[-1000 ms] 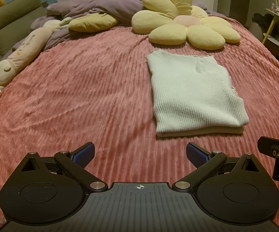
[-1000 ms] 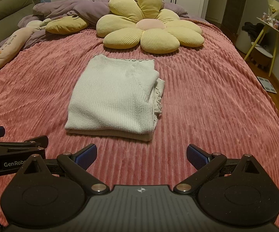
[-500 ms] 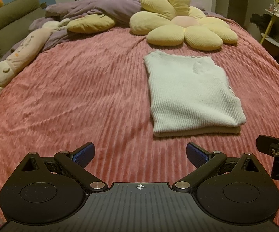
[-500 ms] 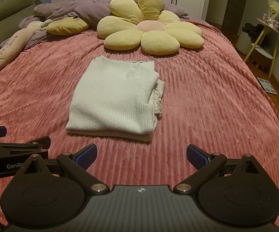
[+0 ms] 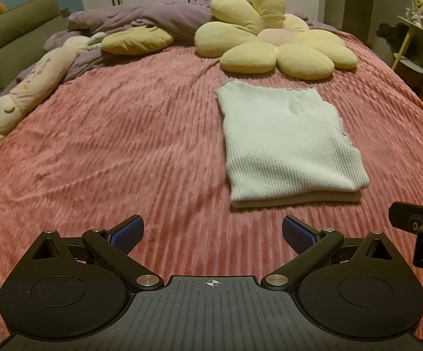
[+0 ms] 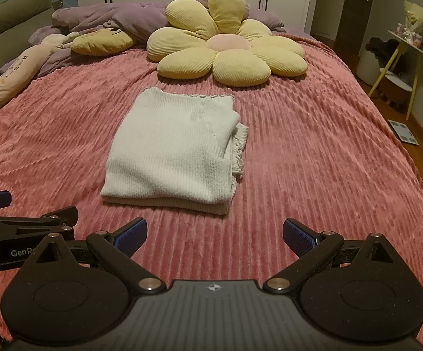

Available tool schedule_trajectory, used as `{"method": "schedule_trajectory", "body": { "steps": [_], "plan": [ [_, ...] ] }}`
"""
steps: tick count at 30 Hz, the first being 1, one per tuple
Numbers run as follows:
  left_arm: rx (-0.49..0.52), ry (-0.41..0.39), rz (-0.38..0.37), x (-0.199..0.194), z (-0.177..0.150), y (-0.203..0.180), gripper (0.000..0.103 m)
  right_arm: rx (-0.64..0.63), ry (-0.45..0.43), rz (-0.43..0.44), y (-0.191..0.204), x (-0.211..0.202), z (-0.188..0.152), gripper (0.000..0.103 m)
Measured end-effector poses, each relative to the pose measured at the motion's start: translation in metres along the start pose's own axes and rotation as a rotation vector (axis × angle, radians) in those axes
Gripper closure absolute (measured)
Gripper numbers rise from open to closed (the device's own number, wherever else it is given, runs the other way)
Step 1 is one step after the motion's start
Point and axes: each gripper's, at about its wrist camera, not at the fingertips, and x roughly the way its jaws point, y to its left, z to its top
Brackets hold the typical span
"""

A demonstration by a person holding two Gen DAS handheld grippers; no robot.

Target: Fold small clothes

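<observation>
both claws have drawn slightly back from the bed over the last second, the folded top sliding a little farther ahead in each view. left gripper [image 5: 212, 231] hovers with its blue pads spread wide and nothing between them; right gripper [image 6: 215, 232] likewise, jaws apart and empty. just ahead of the left claw and to its right, ahead and slightly left of the right claw, the white ribbed knit top [image 6: 176, 149] lies folded in a neat stack on the pink ribbed bedspread [image 5: 123, 146], a frilled edge peeking out on one side. beyond it sits a yellow flower cushion [image 6: 226, 46]. folding appears finished; no other garment shows.
</observation>
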Motion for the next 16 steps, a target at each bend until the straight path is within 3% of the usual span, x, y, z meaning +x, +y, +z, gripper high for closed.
{"method": "schedule_trajectory", "body": {
  "steps": [16],
  "plan": [
    [0.013,0.024,-0.017,0.0017,-0.0032,-0.0017,0.000,0.006,0.002,0.001,0.0000,-0.0008,-0.0029,0.004]
  ]
}}
